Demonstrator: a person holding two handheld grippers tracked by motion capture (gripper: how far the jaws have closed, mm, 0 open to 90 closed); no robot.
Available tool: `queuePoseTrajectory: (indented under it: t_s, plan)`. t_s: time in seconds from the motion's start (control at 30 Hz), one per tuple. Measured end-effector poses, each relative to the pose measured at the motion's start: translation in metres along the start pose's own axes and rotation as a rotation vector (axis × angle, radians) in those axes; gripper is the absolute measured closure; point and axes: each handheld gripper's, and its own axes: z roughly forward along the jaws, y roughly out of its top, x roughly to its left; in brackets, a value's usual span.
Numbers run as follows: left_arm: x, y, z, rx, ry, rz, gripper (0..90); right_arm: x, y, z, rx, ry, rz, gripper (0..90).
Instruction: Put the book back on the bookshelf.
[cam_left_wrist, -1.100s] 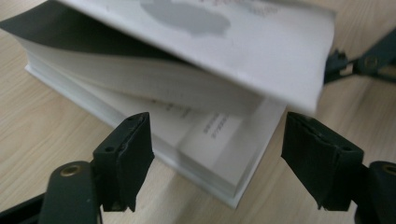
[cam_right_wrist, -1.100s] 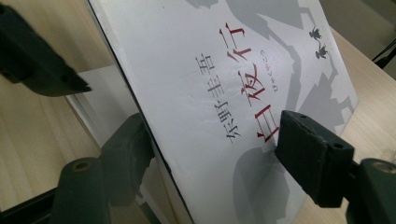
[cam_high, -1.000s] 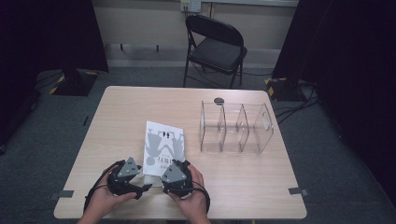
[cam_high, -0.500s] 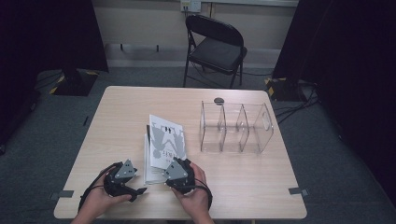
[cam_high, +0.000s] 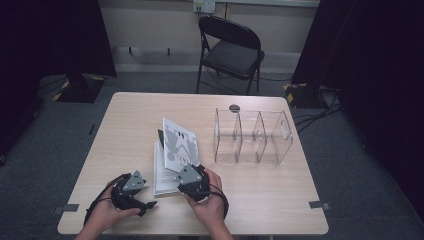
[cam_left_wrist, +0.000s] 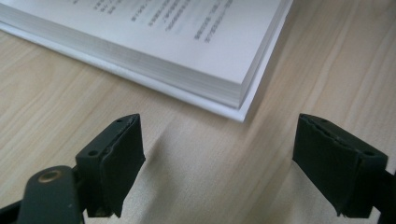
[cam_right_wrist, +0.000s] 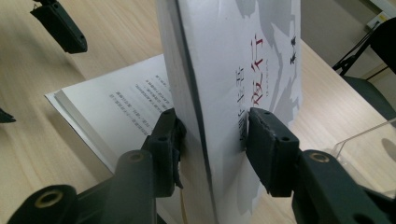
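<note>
A white paperback book with grey blotches and red characters on its cover lies on the wooden table. Its front part stands lifted, and the pages left lying below show print. My right gripper has just been closing and is shut on that lifted cover and its wad of pages; from above it sits at the book's near edge. My left gripper has just opened wider, with bare table between its jaws and the book's corner just ahead. It rests left of the book.
A clear plastic organiser with three compartments stands right of the book. A small dark disc lies behind it. A black folding chair stands beyond the table's far edge. The table's near edge runs close under both hands.
The book lay shut and flat a second ago. My right gripper has closed on its front part and raised it, so the cover now stands up. The left gripper stayed put.
</note>
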Motion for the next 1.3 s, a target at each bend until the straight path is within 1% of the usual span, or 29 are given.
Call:
queuePoseTrajectory:
  t_s: [0.07, 0.17, 0.2, 0.23, 0.27, 0.3, 0.37, 0.43, 0.47, 0.53, 0.6, 0.67, 0.73, 0.8, 0.83, 0.87, 0.93, 0.97, 1.03, 1.07, 1.13, 1.2, 1.23, 1.3]
  plan:
    - [0.001, -0.001, 0.001, -0.005, -0.008, -0.002, 16.3, -0.002, 0.005, -0.001, 0.007, -0.003, -0.011, 56.3]
    - [0.003, -0.004, 0.004, 0.007, -0.007, -0.011, 16.3, -0.005, 0.008, -0.002, 0.020, 0.001, -0.013, 56.7]
    - [0.004, -0.005, 0.005, -0.007, -0.010, -0.031, 15.8, -0.005, 0.010, -0.002, 0.021, 0.000, -0.009, 56.8]
    - [0.006, -0.006, 0.005, -0.001, -0.020, -0.041, 16.0, -0.006, 0.011, -0.003, 0.025, 0.001, -0.012, 57.0]
    - [0.006, -0.006, 0.005, -0.006, -0.016, -0.049, 16.0, -0.007, 0.012, -0.003, 0.029, 0.001, -0.013, 57.0]
    - [0.007, -0.006, 0.006, -0.013, -0.012, -0.044, 15.9, -0.008, 0.013, -0.003, 0.030, 0.002, -0.012, 57.1]
    - [0.008, -0.007, 0.007, -0.017, -0.013, -0.068, 15.9, -0.010, 0.015, -0.003, 0.033, 0.006, -0.008, 57.2]
    - [0.010, -0.007, 0.008, -0.024, -0.005, -0.072, 15.8, -0.012, 0.018, -0.004, 0.040, 0.010, -0.011, 57.4]
    - [0.010, -0.007, 0.009, -0.036, -0.001, -0.082, 15.7, -0.013, 0.019, -0.004, 0.042, 0.011, -0.010, 57.6]
    - [0.012, -0.006, 0.010, -0.038, 0.006, -0.083, 15.6, -0.015, 0.021, -0.005, 0.046, 0.010, -0.012, 58.1]
    - [0.013, -0.006, 0.012, -0.045, 0.009, -0.102, 15.5, -0.017, 0.022, -0.006, 0.050, 0.013, 0.001, 58.2]
    - [0.015, -0.005, 0.014, -0.050, 0.010, -0.105, 15.4, -0.019, 0.023, -0.006, 0.051, 0.013, 0.001, 58.4]
    - [0.016, -0.004, 0.015, -0.059, 0.014, -0.122, 15.4, -0.019, 0.024, -0.007, 0.055, 0.014, 0.002, 58.4]
    - [0.017, -0.003, 0.017, -0.061, 0.027, -0.124, 15.4, -0.018, 0.024, -0.007, 0.064, 0.017, 0.005, 58.5]
    - [0.018, -0.002, 0.018, -0.072, 0.039, -0.113, 15.4, -0.018, 0.024, -0.007, 0.066, 0.017, 0.004, 58.5]
    - [0.019, -0.002, 0.018, -0.072, 0.045, -0.099, 15.4, -0.019, 0.025, -0.007, 0.069, 0.019, 0.002, 58.5]
    - [0.020, -0.003, 0.019, -0.083, 0.054, -0.122, 15.4, -0.019, 0.026, -0.007, 0.073, 0.020, 0.004, 58.6]
    - [0.022, -0.003, 0.020, -0.088, 0.059, -0.123, 15.4, -0.019, 0.026, -0.007, 0.076, 0.021, 0.009, 58.6]
    - [0.021, -0.002, 0.021, -0.095, 0.056, -0.145, 15.3, -0.021, 0.027, -0.008, 0.070, 0.024, 0.015, 58.8]
    - [0.022, -0.001, 0.021, -0.093, 0.066, -0.131, 15.4, -0.022, 0.029, -0.009, 0.071, 0.025, 0.017, 59.0]
    - [0.022, 0.000, 0.023, -0.096, 0.066, -0.134, 15.4, -0.022, 0.031, -0.011, 0.073, 0.029, 0.007, 59.1]
    - [0.023, 0.002, 0.026, -0.107, 0.065, -0.138, 15.4, -0.021, 0.033, -0.012, 0.082, 0.033, 0.009, 59.1]
    - [0.023, 0.003, 0.027, -0.108, 0.060, -0.146, 15.4, -0.022, 0.033, -0.012, 0.078, 0.036, -0.001, 59.0]
    - [0.025, 0.004, 0.028, -0.108, 0.060, -0.139, 15.3, -0.022, 0.033, -0.013, 0.078, 0.038, 0.002, 59.0]
